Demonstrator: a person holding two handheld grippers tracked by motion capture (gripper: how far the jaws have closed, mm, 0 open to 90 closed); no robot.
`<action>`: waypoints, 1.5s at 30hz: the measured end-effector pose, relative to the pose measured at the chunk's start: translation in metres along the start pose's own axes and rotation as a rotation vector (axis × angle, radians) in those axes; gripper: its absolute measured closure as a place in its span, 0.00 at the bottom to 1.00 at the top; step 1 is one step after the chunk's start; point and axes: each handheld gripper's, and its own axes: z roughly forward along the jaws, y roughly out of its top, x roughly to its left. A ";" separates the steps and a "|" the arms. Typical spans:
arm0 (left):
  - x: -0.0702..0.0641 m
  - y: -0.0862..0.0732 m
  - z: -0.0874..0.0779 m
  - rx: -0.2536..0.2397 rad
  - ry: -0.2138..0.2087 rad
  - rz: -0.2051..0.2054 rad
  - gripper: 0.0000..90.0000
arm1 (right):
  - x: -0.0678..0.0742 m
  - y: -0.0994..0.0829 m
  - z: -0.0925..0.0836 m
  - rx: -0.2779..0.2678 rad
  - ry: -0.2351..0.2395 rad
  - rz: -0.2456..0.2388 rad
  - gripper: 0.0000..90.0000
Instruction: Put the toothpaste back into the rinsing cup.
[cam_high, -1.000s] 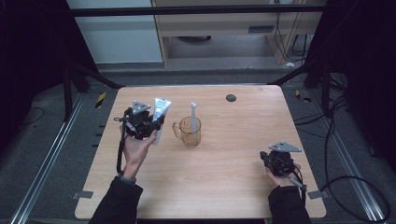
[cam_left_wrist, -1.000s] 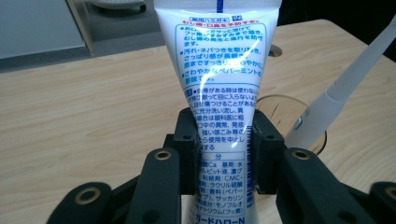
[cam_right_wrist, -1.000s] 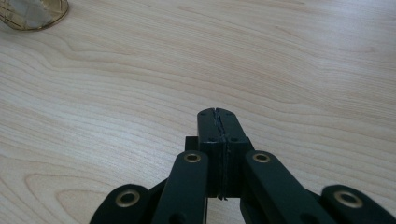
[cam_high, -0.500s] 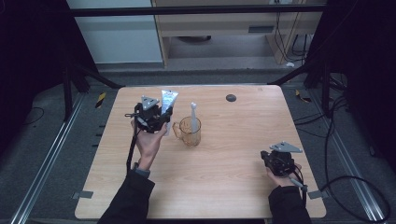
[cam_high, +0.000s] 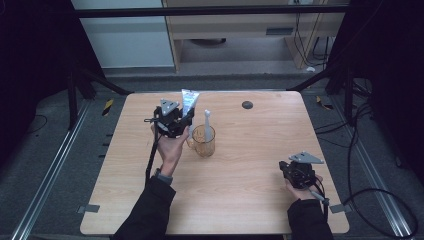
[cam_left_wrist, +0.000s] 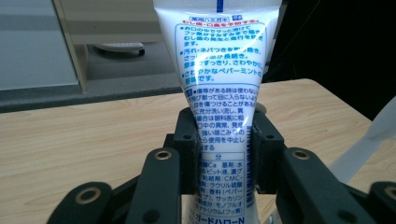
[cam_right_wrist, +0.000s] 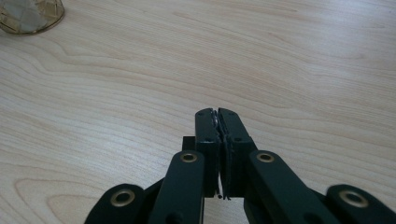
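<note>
Evidently the carrying step: the left gripper (cam_high: 172, 121), jaws clamped on the toothpaste tube (cam_left_wrist: 219, 93), held it upright just beside the cup (cam_high: 204, 141); lowering it in would come next. Right gripper (cam_right_wrist: 218, 154) jaws together.

Toothpaste tube (cam_left_wrist: 219, 93) top and cap end cut off; cup (cam_right_wrist: 29, 16) cropped at edge

Cup (cam_high: 204, 141) and toothbrush (cam_high: 207, 122) block centre — bare table (cam_high: 260, 190) right.
</note>
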 end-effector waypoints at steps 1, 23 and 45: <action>-0.001 0.000 0.001 -0.008 -0.003 -0.004 0.76 | 0.000 0.000 0.000 0.000 0.000 0.000 0.98; -0.010 -0.008 0.026 -0.061 -0.043 0.000 0.76 | 0.001 0.000 0.002 0.006 0.005 -0.007 1.00; -0.010 -0.025 0.044 -0.021 -0.074 0.003 0.75 | 0.003 0.000 0.004 0.014 0.012 -0.014 1.00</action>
